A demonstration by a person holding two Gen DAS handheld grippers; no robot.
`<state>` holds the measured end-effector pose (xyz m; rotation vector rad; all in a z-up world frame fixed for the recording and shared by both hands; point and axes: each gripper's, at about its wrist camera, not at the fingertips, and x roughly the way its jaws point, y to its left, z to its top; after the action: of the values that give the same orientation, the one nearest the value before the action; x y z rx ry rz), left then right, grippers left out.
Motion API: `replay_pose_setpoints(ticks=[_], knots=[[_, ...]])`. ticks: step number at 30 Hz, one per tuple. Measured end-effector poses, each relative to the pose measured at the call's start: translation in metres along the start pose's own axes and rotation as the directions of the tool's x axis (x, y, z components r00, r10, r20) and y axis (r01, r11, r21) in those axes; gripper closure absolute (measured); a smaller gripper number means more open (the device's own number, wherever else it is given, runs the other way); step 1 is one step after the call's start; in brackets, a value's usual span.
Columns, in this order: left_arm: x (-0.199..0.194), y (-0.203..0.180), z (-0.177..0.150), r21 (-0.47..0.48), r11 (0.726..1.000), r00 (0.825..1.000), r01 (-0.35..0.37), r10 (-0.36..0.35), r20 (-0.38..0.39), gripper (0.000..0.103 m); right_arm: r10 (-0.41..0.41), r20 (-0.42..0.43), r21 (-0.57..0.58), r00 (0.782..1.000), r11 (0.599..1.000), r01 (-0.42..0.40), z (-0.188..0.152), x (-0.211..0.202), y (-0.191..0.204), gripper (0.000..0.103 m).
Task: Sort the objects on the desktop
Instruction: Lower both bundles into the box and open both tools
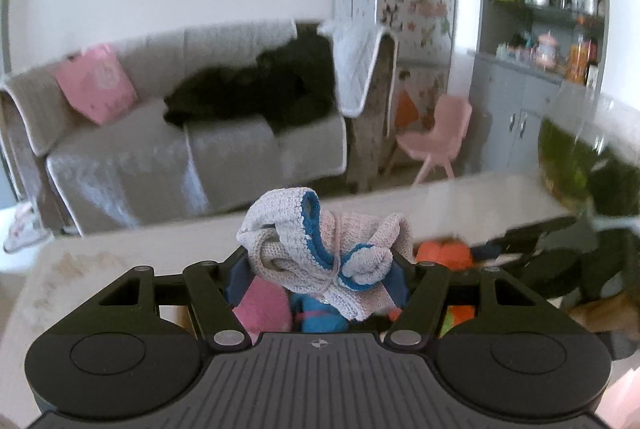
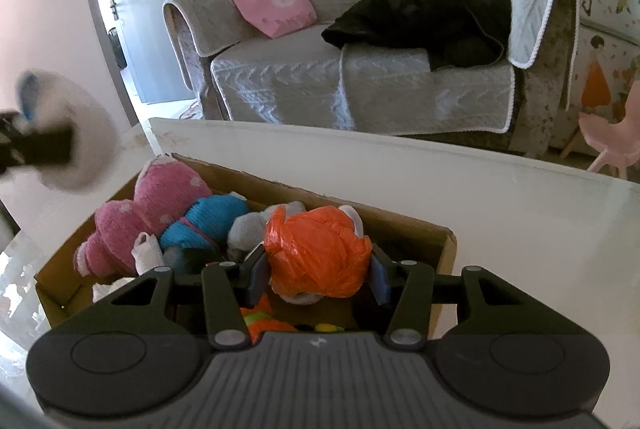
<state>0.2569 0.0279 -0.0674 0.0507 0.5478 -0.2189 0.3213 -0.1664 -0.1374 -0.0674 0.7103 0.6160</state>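
Sofa w/ grey quilted cover fills the background, a pink bag and dark clothing on it. White table runs in front, holding an open cardboard box. Box is already part-filled: pink spotted plush at the left end, blue knitted item next to it, a grey soft item behind. Right gripper sits over the box, closed on an orange plastic bag bundle, pads pressing both sides, not yet let go. Left gripper clamps a grey-and-blue knitted garment, raised above the box's left end; blurred in the right wrist view. Judging by this, sorting is well along, w/ these two items left to drop in; rest of table mostly hidden.
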Motion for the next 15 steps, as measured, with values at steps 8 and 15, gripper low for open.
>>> replay_pose_setpoints(ticks=[8, 15], knots=[[0.057, 0.006, -0.03, -0.027, 1.0, 0.989, 0.004, -0.008, -0.146, 0.032, -0.005, -0.018, -0.003, 1.0, 1.0, 0.005, -0.003, 0.005, -0.005, 0.055], [0.06, 0.008, -0.034, -0.026, 1.0, 0.987, -0.01, 0.006, -0.163, 0.02, -0.012, -0.016, -0.008, 1.0, 1.0, 0.011, -0.005, 0.0, -0.004, 0.046]])
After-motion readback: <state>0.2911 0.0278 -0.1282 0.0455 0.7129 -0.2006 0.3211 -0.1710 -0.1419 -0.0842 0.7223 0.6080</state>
